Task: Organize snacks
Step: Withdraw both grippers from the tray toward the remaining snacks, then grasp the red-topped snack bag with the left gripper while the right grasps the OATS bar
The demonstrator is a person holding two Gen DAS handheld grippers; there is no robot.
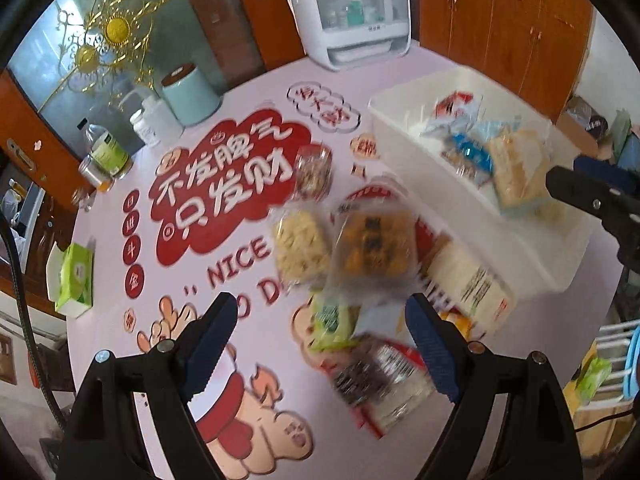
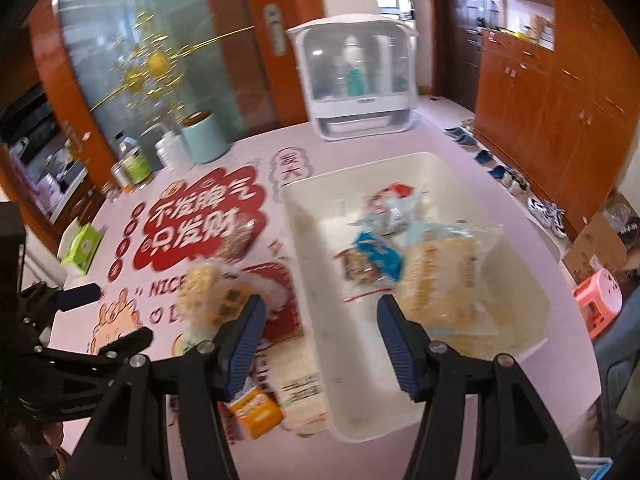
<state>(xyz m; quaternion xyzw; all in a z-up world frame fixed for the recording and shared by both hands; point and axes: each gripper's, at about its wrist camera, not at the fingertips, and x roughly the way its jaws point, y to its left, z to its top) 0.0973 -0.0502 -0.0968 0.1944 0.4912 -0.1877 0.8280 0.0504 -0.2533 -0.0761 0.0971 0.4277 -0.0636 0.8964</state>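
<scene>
My left gripper (image 1: 320, 312) hangs open above a loose heap of snack packs on the printed tablecloth. The heap includes a pale noodle cake (image 1: 300, 248), an orange pastry pack (image 1: 374, 248), a green pack (image 1: 332, 320), a dark pack (image 1: 368, 372) and a white labelled pack (image 1: 468, 280). Nothing is between its fingers. My right gripper (image 2: 320, 308) is open and empty over the near left part of the white bin (image 2: 312, 248). The bin holds a blue pack (image 2: 376, 256), a large pale pack (image 2: 448, 280) and a red-and-white pack (image 2: 394, 204). The same bin (image 1: 400, 128) also shows at the right of the left wrist view.
At the table's far edge stand a white cabinet appliance (image 1: 348, 16), a teal canister (image 1: 192, 96), bottles (image 1: 106, 152) and a green tissue box (image 1: 74, 276). Wooden cupboards (image 2: 560, 100) line the right wall, with shoes (image 2: 508, 176) and a pink stool (image 2: 600, 300) on the floor.
</scene>
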